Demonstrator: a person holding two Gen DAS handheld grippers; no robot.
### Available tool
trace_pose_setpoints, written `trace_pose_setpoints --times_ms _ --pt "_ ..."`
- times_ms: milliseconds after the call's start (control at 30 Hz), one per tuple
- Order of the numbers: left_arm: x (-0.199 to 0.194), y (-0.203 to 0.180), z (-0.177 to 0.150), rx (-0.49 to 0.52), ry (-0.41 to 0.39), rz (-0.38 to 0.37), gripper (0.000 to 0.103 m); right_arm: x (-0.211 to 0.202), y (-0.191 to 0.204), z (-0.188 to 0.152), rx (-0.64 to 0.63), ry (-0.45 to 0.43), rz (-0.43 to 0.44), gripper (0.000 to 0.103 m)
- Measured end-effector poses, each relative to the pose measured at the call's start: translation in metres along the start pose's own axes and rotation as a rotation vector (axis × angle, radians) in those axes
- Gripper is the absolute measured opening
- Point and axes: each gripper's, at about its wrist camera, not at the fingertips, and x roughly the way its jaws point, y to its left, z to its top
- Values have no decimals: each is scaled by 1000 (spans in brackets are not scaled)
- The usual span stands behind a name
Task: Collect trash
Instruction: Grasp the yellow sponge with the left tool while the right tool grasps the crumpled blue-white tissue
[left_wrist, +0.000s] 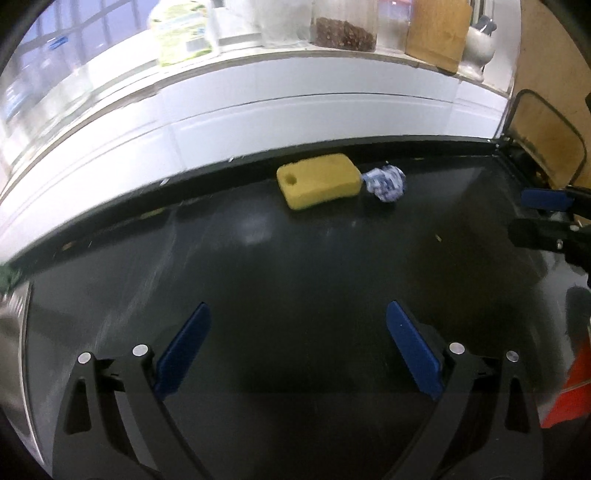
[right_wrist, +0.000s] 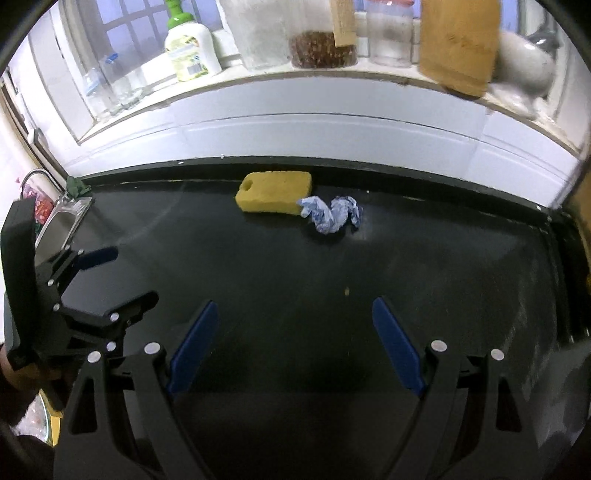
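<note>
Overall, both grippers hung over a dark countertop, pointing down toward its far edge. Left gripper: blue pads spread wide, nothing between them. Right gripper: pads likewise spread wide, nothing held. From the right wrist view the left gripper showed at the left side, jaws apart and empty.

Landmark: yellow sponge, lying flat on the countertop close to the white tiled wall. Trash: one crumpled blue-and-white wrapper, on the countertop just beside the sponge's right end; in the left wrist view the wrapper appeared to touch the sponge, though contact could not be confirmed. Wrapper sat well apart from both grippers.

Above and behind the sponge, a sill held a white bottle with a green cap, a jar of brown grains and a wooden board. Far left of the sponge, a steel sink with a tap.
</note>
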Motion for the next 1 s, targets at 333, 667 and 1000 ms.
trace_pose_setpoints --times_ms 333,667,1000 --pt "111 -1 59 157 17 -8 93 110 -34 57 -61 67 36 83" --pt "161 -11 87 339 0 -88 93 167 -53 77 -166 94 59 83" --pt "171 -17 103 426 -45 -172 71 172 -65 88 -215 124 159 37"
